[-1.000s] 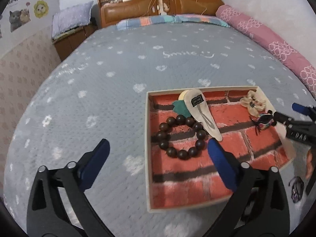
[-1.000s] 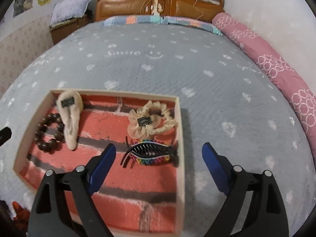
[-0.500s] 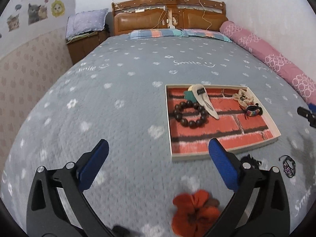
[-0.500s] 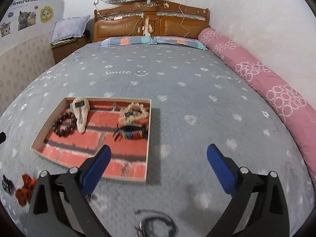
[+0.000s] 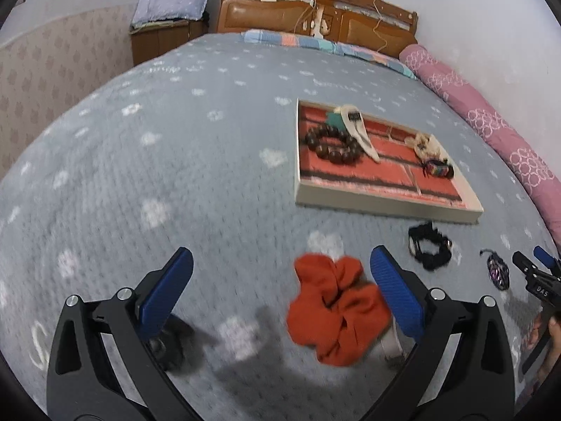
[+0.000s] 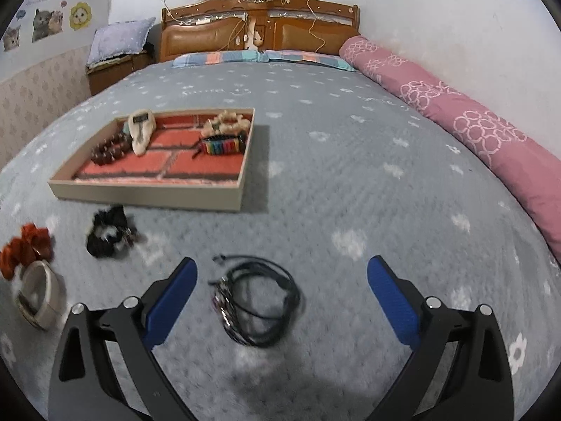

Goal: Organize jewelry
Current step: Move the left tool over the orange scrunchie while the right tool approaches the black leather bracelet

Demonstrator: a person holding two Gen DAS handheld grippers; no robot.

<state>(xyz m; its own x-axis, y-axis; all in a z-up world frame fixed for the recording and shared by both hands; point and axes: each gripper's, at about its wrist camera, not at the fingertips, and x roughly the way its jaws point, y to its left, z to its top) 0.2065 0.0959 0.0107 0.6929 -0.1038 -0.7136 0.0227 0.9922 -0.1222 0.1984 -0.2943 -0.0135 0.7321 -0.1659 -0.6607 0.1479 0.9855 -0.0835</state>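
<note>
Quilted grey bedspread [image 6: 350, 189] | ruffled orange scrunchie [image 5: 336, 312] | coiled black cord necklace [image 6: 259, 301]

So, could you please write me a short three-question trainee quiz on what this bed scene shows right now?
1. True or false: the orange scrunchie lies inside the tray.
2. Which item lies between the fingers of the right hand-held gripper? A) black cord necklace B) wooden bead bracelet C) black scrunchie
3. Fill in: the rainbow hair claw lies in the tray beside the cream ____.

Key: 1 false; 2 A; 3 scrunchie.
</note>
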